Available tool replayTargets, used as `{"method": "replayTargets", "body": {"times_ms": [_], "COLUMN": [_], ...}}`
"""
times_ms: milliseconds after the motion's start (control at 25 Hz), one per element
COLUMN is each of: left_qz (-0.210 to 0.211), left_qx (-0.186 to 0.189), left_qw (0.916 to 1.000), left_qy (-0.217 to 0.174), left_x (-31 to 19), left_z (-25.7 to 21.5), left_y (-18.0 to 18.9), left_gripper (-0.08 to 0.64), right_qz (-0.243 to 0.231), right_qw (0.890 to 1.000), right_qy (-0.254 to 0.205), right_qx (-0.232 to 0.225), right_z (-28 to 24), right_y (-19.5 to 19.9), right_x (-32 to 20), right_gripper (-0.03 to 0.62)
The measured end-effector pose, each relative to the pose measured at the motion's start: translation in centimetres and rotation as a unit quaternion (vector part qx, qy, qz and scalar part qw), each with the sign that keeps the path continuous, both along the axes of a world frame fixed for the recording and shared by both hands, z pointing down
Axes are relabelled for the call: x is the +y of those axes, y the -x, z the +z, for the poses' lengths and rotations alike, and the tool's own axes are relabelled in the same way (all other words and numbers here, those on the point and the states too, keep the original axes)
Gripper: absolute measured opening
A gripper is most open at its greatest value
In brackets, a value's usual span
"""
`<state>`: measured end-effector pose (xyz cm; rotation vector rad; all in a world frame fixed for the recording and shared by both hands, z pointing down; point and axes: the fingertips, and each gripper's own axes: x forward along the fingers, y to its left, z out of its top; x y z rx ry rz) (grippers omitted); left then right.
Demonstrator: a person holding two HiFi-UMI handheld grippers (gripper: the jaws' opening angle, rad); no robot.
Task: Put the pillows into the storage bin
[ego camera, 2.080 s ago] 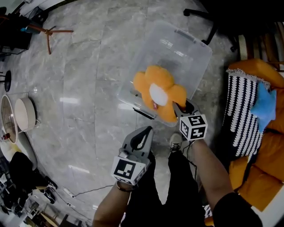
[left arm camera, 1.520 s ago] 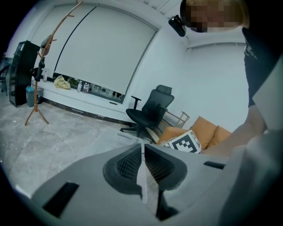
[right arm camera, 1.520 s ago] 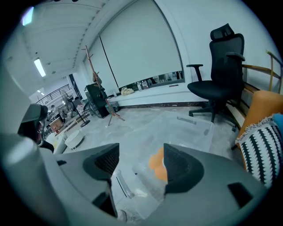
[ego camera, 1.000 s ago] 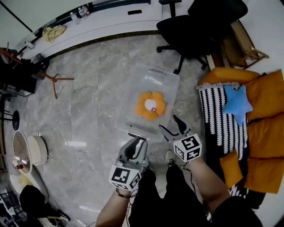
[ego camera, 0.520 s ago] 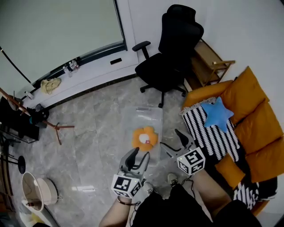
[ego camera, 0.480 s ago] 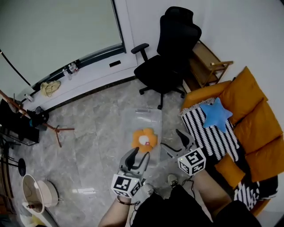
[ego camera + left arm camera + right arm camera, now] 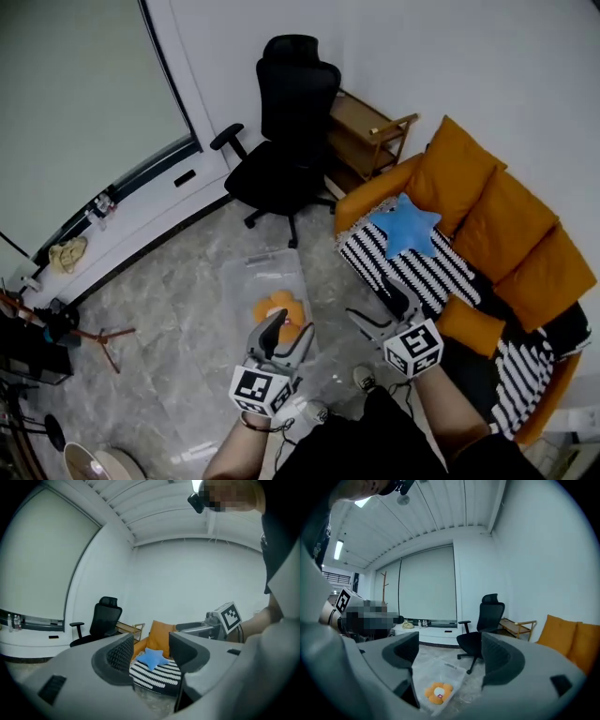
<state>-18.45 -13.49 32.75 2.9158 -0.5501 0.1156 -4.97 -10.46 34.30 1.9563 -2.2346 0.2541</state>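
Note:
An orange flower pillow (image 7: 276,312) (image 7: 438,692) lies inside the clear storage bin (image 7: 255,274) (image 7: 449,667) on the floor. A blue star pillow (image 7: 405,225) (image 7: 151,658) rests on a black-and-white striped pillow (image 7: 427,272) (image 7: 157,676) on the orange sofa. My left gripper (image 7: 287,331) (image 7: 151,648) hovers over the bin's near end. Its jaws have just been opening and hold nothing. My right gripper (image 7: 372,302) (image 7: 450,653) hangs between the bin and the sofa. It has likewise been opening and is empty.
A black office chair (image 7: 286,122) stands behind the bin, with a wooden side table (image 7: 370,117) next to it. Large orange cushions (image 7: 506,220) line the sofa back, and a small one (image 7: 467,323) lies at its front. A person's legs and shoes are below.
Both grippers have risen away from the bin and their jaws stand wider. The head view has swung up from the floor to take in the sofa and chair.

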Motion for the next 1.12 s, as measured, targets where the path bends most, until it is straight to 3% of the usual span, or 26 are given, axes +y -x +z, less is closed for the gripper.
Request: {"method": "replayTargets", "body": {"times_ms": [200, 440, 720, 1120], "left_qz": [0.051, 0.091, 0.139, 0.207], "left_qx": [-0.009, -0.026, -0.033, -0.016], "left_qw": [0.9987, 0.9955, 0.9897, 0.9782], "left_qy": [-0.003, -0.002, 0.007, 0.01], "left_x": [3.1, 8.4, 16.5, 28.7], "left_z": [0.7, 1.4, 1.0, 0.2], "left_y": [-3.8, -8.9, -18.0, -30.4], "left_gripper": [0.225, 0.225, 0.225, 0.225], "right_qz": [0.056, 0.081, 0.119, 0.185], "right_qw": [0.998, 0.996, 0.993, 0.982], "right_qy": [0.004, 0.007, 0.005, 0.039], "right_qx": [-0.011, -0.019, -0.022, -0.015], "right_z": [1.3, 2.3, 2.8, 4.2], "right_y": [-4.2, -8.3, -16.4, -27.2], "right_x": [4.5, 10.3, 19.9, 35.0], "right_gripper": [0.433, 0.437, 0.439, 0.446]}}
